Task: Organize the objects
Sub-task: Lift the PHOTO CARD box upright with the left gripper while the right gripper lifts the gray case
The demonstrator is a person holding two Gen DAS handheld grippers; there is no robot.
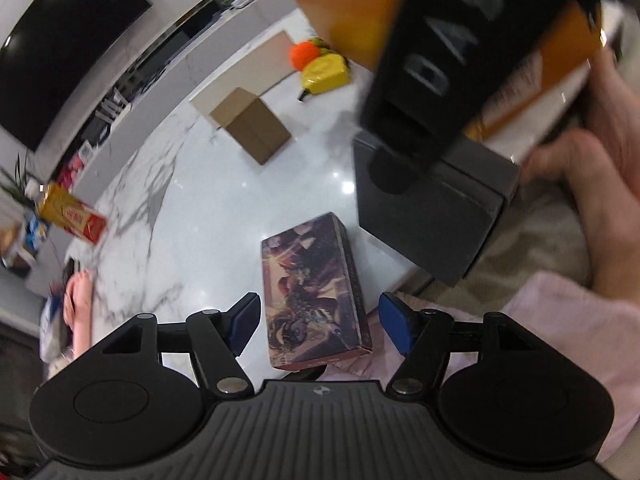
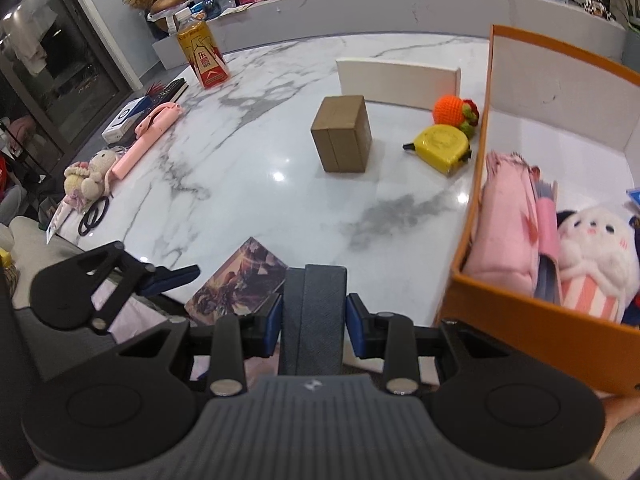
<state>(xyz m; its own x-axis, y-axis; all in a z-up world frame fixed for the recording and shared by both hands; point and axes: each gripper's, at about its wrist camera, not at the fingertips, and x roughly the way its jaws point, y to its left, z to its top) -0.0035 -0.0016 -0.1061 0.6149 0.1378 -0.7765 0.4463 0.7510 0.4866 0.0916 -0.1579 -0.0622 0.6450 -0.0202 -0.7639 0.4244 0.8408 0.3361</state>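
Note:
My right gripper (image 2: 313, 316) is shut on a dark grey box (image 2: 314, 312) and holds it near the table's front edge, left of the orange storage box (image 2: 520, 320). The grey box also shows in the left wrist view (image 1: 432, 204), with the right gripper above it. My left gripper (image 1: 318, 320) is open, its blue pads on either side of a picture-printed box (image 1: 316, 292) at the table edge, apart from it. That printed box shows in the right wrist view (image 2: 236, 284), with the left gripper (image 2: 160, 276) beside it.
On the marble table (image 2: 280, 200) stand a brown carton (image 2: 342, 138), a yellow tape measure (image 2: 442, 148), an orange knitted toy (image 2: 454, 110), a white flat box (image 2: 398, 82) and a drink bottle (image 2: 202, 56). Pink items and scissors lie left. The orange box holds plush toys.

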